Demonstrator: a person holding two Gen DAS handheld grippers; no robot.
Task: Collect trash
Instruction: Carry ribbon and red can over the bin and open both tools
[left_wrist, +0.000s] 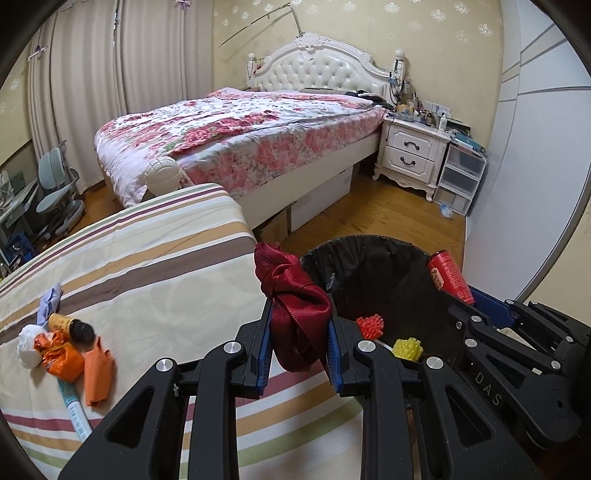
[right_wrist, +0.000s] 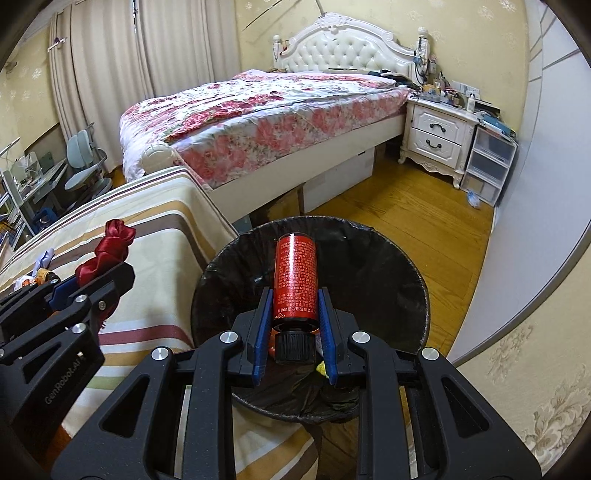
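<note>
Left gripper (left_wrist: 300, 334): fingers pinching a crumpled dark red ribbon (left_wrist: 295, 306), held at the bin's 9 o'clock rim.
Right gripper (right_wrist: 293, 325): fingers clamped on a red bottle (right_wrist: 294, 278), black cap toward the camera, above the black-lined trash bin (right_wrist: 399, 280).
In bin: orange spiky ball (left_wrist: 370, 325), yellow spiky ball (left_wrist: 407, 349).
On striped bedding (left_wrist: 155, 266), 8 o'clock: orange wrappers (left_wrist: 70, 356), a small amber bottle (left_wrist: 70, 326), white wad, possibly tissue (left_wrist: 27, 347).
Beyond: floral bed (left_wrist: 236, 136), nightstand (left_wrist: 413, 155).

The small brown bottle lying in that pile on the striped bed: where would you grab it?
Grip the brown bottle across its labelled body, coming from above. It lies on its side on the striped bed, dark cap toward the camera, with the orange wrapper crowding the near side, so probably only the top and upper flanks are free.
</note>
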